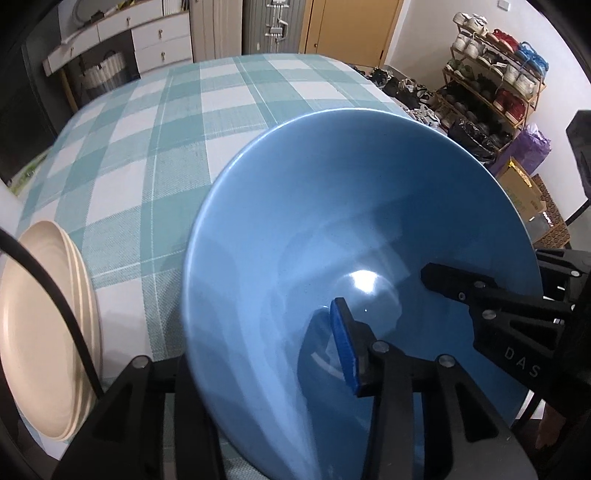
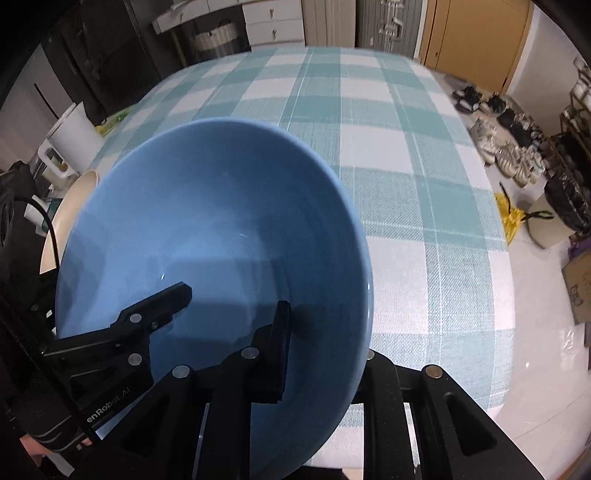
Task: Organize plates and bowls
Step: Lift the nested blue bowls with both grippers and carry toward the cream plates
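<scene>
I am looking down the left gripper (image 1: 266,332), and its jaws are straddling the near wall of the blue bowl (image 1: 332,203). The blue-padded finger (image 1: 345,343) is standing inside the bowl, while the other finger is sitting outside, mostly hidden behind the wall. The gap between them looks middling. I cannot tell whether the pad is pressing on the glaze or just hovering beside it.

The right gripper (image 2: 327,328) is narrowed to a slim gap and is pinching the bowl's wall on the opposite side of the near rim. One black finger (image 2: 280,332) is lying inside and its partner is sitting outside against the wall.

Each camera is also showing the other gripper's inner finger reaching into the bowl from the side. The bowl is tilting its open side towards both cameras and hanging over the near edge of the table (image 1: 147,147), which is wearing a teal and white checked cloth. I cannot tell whether the bowl is touching the cloth.

To the left of the bowl, a stack of cream plates (image 1: 44,325) is resting on the table, with a black cable (image 1: 55,295) crossing in front of it. Beyond the table, a shoe rack (image 1: 495,74) is standing against the wall on the right, and white drawers (image 1: 159,33) are lining the far left.
</scene>
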